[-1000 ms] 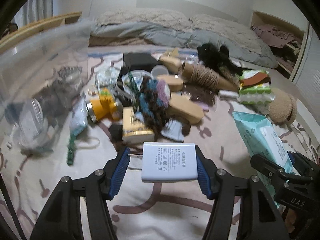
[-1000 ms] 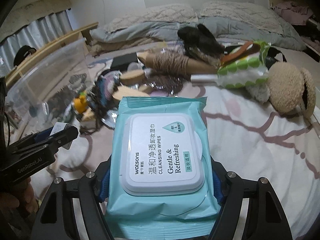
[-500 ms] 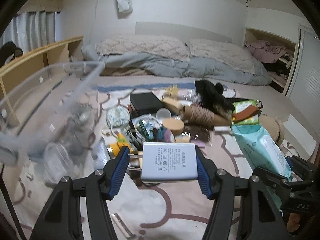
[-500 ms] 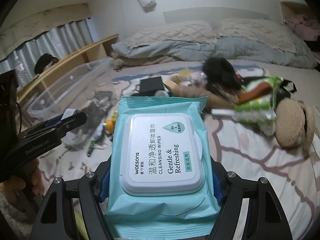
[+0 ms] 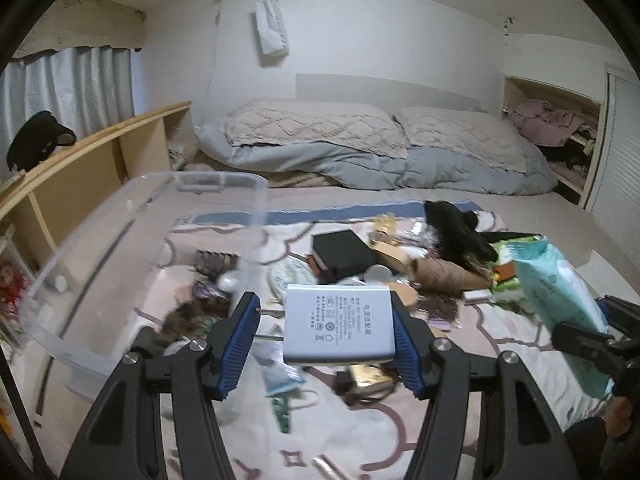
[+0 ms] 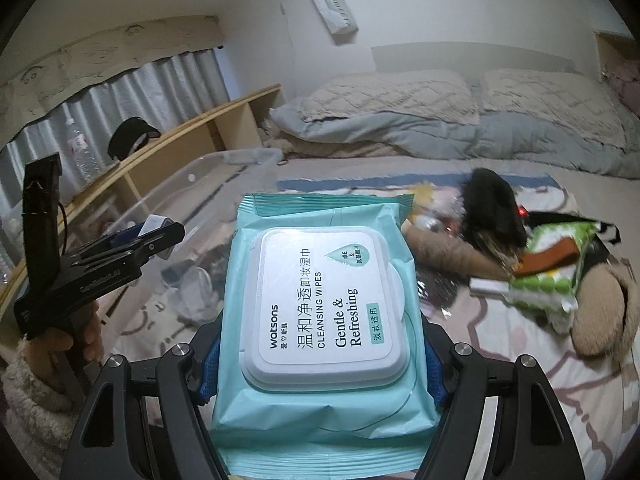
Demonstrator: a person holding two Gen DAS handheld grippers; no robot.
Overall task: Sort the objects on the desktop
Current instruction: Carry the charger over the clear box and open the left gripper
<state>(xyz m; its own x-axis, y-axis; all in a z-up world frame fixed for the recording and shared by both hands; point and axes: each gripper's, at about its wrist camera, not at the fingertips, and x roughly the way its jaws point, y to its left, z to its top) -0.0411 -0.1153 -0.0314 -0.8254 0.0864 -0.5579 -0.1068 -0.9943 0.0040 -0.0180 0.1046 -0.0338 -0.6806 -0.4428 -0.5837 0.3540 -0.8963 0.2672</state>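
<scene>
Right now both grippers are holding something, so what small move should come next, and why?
Probably carry the left gripper leftward over the clear bin's open rim and release there. It is shut on the white charger, held above the bedspread clutter, and the bin already holding sorted items sits just to its left. The right gripper can follow with the wipes pack.

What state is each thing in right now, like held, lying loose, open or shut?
Charger: held by the left gripper, prongs pointing left.
Wipes pack: held by the right gripper, lid shut.
Clear bin: open, some things inside.
Black box: lying in the pile on the bed.
</scene>
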